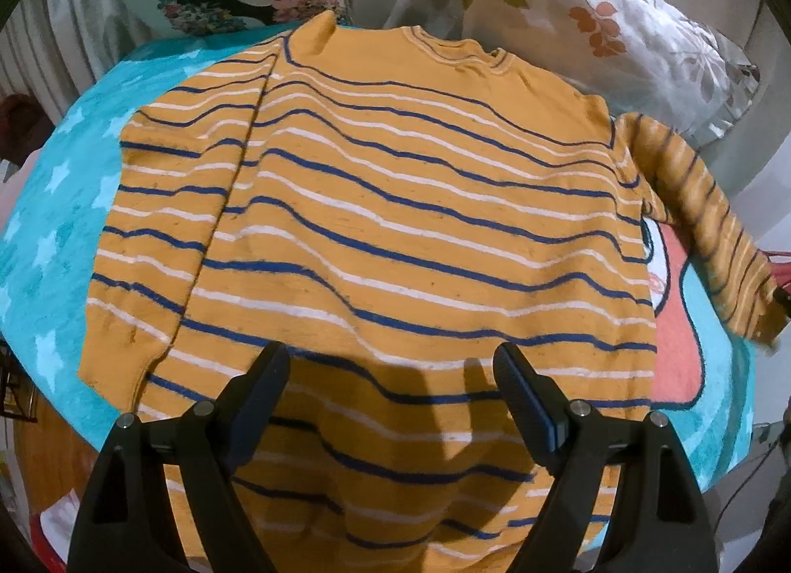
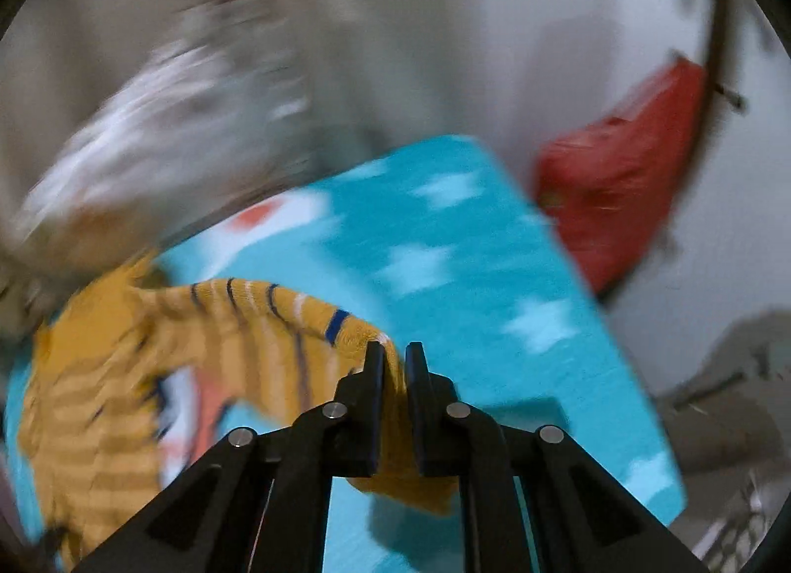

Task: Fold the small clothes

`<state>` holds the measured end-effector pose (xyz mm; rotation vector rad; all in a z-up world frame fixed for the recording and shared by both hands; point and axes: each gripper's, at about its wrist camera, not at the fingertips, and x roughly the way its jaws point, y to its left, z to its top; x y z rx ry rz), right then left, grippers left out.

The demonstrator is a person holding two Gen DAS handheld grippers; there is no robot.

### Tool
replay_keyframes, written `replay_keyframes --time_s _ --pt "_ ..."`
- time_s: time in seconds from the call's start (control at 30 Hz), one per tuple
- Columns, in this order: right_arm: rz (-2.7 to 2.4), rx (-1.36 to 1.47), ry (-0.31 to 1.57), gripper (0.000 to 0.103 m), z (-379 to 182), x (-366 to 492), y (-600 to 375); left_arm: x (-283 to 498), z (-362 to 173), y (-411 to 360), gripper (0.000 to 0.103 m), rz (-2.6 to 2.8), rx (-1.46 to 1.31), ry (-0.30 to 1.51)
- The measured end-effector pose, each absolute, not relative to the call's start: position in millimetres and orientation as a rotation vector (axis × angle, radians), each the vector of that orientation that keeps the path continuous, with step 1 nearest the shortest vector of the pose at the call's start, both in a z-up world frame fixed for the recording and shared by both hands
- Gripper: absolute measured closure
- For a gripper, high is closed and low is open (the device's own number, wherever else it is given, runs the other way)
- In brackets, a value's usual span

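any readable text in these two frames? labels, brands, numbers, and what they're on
None readable in either view.
Orange knit sweater with blue and white stripes: stripes only, no tag or print showing.
Turquoise star-patterned blanket: stars and a cartoon picture, no lettering.
Floral pillows: pattern only.
Red bag: blurred by motion; cannot tell if it carries print.

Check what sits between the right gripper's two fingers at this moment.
The sleeve end of the orange striped sweater: in the right wrist view the right gripper is clamped on its cuff. The left gripper hangs open above the sweater's body.
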<state>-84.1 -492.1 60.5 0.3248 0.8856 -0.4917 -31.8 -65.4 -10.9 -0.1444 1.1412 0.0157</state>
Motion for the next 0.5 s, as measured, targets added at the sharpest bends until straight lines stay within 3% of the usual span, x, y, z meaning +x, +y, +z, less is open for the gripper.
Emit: replay_keyframes --time_s 0.17,0.23,0.3,0.5 --pt "-0.721 0.395 0.95 0.09 49.7 -82.0 -547.8 -34.6 -9.7 -49.2 0.019 0.035 -0.179 1.14" --pt "-0.709 0.408 0.917 0.07 56.6 -87.6 -541.0 -35.7 -8.4 -34.8 0.019 0.042 -0.208 1.136" --pt "-0.649 0.387 0.891 0.06 61.2 -93.6 -522.1 -37.7 -5.7 -17.0 0.019 0.074 -0.236 1.132" --pt "-0.417 0.34 0.909 0.059 49.7 -89.2 -434.6 -51.5 -3.3 56.0 0.019 0.226 -0.269 1.092"
